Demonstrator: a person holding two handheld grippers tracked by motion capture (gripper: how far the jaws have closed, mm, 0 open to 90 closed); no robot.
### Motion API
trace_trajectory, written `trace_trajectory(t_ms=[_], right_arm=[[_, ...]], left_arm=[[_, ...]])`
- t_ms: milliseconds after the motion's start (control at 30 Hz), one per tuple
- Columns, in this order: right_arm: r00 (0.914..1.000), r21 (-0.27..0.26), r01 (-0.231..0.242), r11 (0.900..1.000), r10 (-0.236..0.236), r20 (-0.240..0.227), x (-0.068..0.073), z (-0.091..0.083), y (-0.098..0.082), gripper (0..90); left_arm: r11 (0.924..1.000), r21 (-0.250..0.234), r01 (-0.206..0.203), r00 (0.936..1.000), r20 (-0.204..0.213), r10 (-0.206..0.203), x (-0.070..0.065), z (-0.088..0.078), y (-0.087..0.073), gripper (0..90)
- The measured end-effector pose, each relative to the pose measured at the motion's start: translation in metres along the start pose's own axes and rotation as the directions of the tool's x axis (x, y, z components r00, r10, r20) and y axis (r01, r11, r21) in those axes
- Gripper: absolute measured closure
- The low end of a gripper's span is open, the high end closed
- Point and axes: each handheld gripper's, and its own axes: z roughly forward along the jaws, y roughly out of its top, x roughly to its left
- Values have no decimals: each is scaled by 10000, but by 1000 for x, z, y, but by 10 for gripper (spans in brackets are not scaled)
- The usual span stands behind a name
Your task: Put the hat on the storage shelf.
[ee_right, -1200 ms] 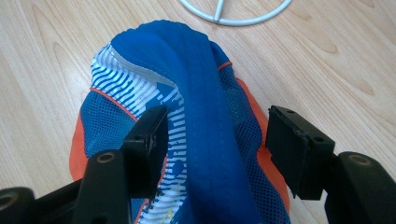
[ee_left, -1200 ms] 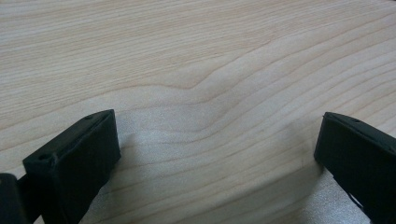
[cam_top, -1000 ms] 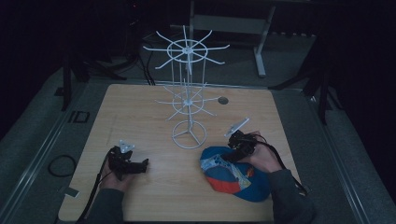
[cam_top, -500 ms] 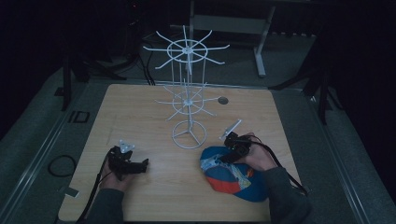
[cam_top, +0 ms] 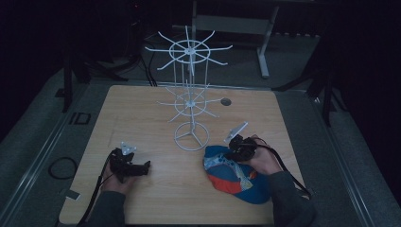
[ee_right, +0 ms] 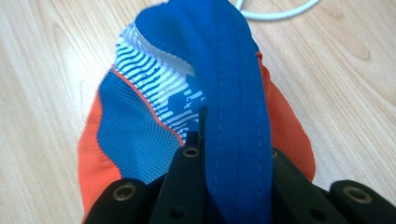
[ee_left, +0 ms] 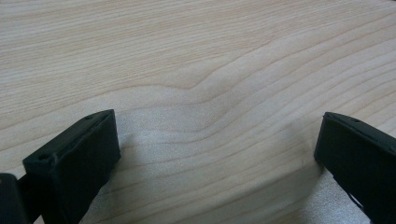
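Observation:
A blue and orange cap point(cam_top: 236, 174) lies on the wooden table point(cam_top: 142, 113) at the front right. My right gripper point(cam_top: 232, 152) is shut on the cap's blue edge point(ee_right: 236, 93), which passes between its jaws in the right gripper view. The orange brim point(ee_right: 91, 158) hangs below. My left gripper point(cam_top: 142, 168) rests low at the front left, open, with bare wood between its fingers point(ee_left: 74, 158). A white wire display rack point(cam_top: 190, 94) with two tiers of hooks stands at the table's middle.
The rack's round base point(cam_top: 191, 136) sits just left of the cap, and its white rim point(ee_right: 280, 11) shows past the cap. A small dark hole point(cam_top: 225, 101) lies in the table behind the rack. Dark stands and cables surround the table.
My right gripper has moved a little forward and left along the cap while holding it. The left gripper has stayed still.

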Motion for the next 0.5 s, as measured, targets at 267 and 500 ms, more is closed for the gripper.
trace_trajectory(t_ms=[267, 500], right_arm=[[9998, -624, -173, 9979, 179, 79, 2, -16, -4, 878], [9982, -1528, -531, 9868, 566, 190, -2, -35, -13, 879]], left_arm=[[10000, -6, 22, 10000, 5, -22, 0, 0, 0, 2], [10000, -3, 24, 10000, 5, -24, 0, 0, 0, 2]])
